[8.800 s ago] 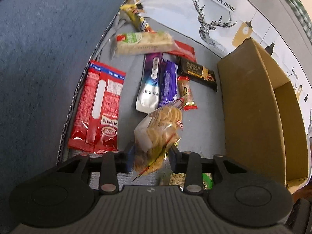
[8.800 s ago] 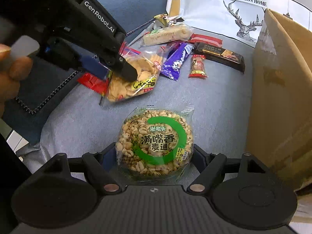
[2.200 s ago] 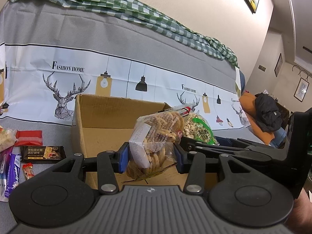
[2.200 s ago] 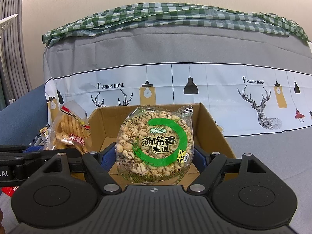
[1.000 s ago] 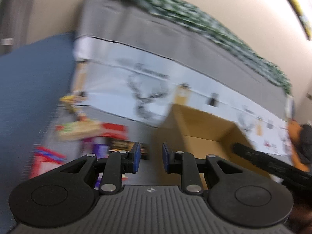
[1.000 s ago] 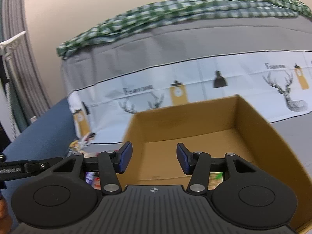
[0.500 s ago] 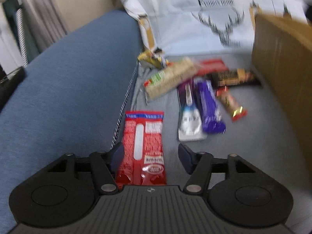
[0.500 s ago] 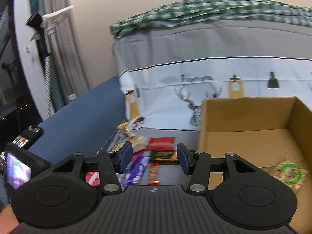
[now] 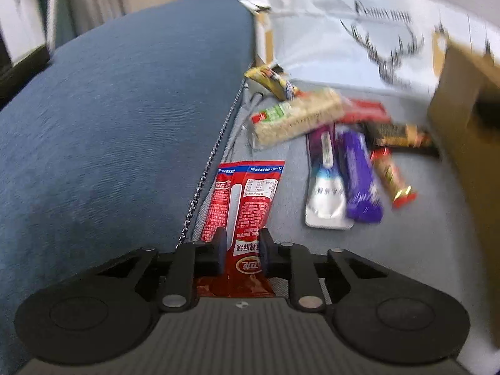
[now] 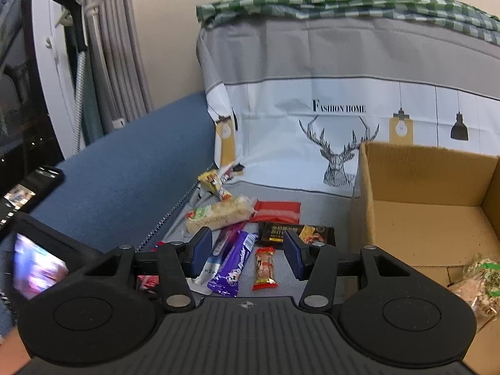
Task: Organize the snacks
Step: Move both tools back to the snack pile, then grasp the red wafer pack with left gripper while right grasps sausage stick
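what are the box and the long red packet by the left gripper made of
Box: plain brown corrugated cardboard by the look, matte, with raw cut edges.
Long red packet: likely thin plastic film, glossy, printed, with a flat crimped end seam. The left gripper is closing on its near end.

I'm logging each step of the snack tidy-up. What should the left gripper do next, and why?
Probably finish closing, then lift. The left gripper has its jaws closing around the near end of the red packet, which lies flat on the grey cover outside the cardboard box.
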The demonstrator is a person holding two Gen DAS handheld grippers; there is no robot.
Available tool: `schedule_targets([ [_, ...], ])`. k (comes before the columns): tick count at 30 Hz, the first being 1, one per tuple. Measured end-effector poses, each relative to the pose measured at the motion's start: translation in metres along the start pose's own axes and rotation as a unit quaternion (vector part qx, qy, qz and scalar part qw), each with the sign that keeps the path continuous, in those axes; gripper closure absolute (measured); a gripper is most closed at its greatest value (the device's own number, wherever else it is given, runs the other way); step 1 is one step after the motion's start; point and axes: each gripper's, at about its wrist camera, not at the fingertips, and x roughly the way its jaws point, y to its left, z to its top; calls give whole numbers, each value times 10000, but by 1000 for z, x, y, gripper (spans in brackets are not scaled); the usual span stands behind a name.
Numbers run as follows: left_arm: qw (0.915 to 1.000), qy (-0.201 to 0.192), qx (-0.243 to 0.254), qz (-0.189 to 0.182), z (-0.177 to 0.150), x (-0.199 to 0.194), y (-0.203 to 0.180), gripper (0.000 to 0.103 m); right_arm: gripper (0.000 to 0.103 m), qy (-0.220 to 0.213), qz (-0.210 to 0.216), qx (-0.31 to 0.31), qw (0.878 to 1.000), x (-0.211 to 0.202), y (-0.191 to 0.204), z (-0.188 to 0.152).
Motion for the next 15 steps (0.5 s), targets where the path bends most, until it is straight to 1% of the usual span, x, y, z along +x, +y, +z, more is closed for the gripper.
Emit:
schedule_targets([
  [3, 9983, 5, -375, -446, 1, -12, 11, 82, 50, 239, -252, 11, 9994, 20, 8, -6],
  [6, 9965, 43, -486, -680, -3, -23, 15, 83, 50, 528, -388, -94, 9978, 41, 19, -13],
  [8, 9948, 151, -612, -797, -8, -27, 17, 83, 50, 670, -454, -177, 9966, 55, 24, -15],
  [11, 9924, 284, -745, -941, -11, -26, 18, 82, 50, 805, -761, -256, 9935, 77, 26, -19],
  [15, 9910, 432, -798, -983, -8, -15, 14, 82, 50, 1128, -1117, 75, 9873, 107, 9, -25],
])
